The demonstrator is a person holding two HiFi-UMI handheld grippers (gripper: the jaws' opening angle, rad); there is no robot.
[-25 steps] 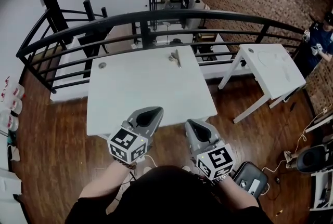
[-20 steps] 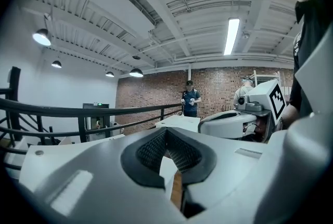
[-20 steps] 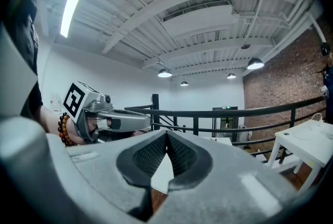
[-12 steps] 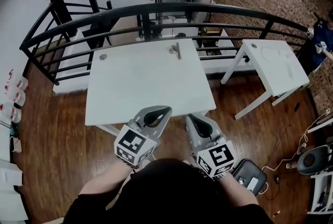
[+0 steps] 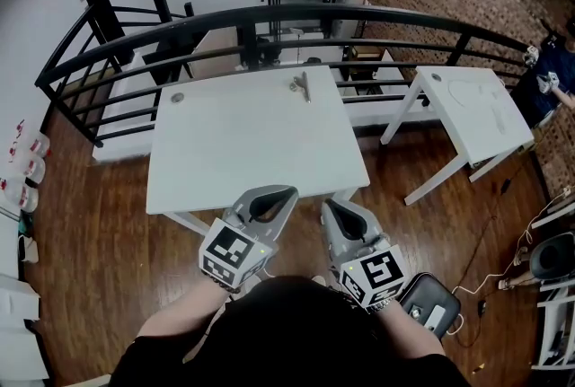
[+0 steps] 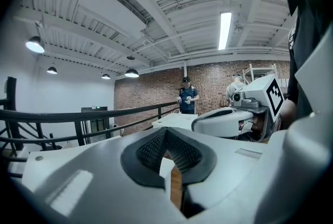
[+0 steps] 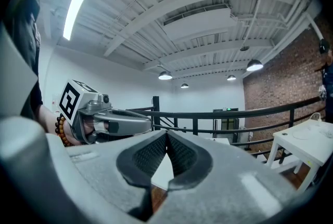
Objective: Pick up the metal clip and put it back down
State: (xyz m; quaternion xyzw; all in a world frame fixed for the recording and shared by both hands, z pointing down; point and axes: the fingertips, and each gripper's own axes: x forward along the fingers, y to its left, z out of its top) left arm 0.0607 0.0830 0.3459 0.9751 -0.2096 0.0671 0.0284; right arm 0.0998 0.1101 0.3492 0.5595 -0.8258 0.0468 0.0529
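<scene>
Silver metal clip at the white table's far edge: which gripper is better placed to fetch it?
Left, narrowly. Both jaws are shut and empty. The left gripper reaches the white table's near edge, angled toward the small silver metal clip; the right gripper sits just short.

The metal clip [image 5: 303,85] lies near the far edge of the table [image 5: 252,147].

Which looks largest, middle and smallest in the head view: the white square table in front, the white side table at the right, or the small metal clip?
1. white square table
2. white side table, though it stands farther off, so true size is unsure
3. small metal clip
</scene>
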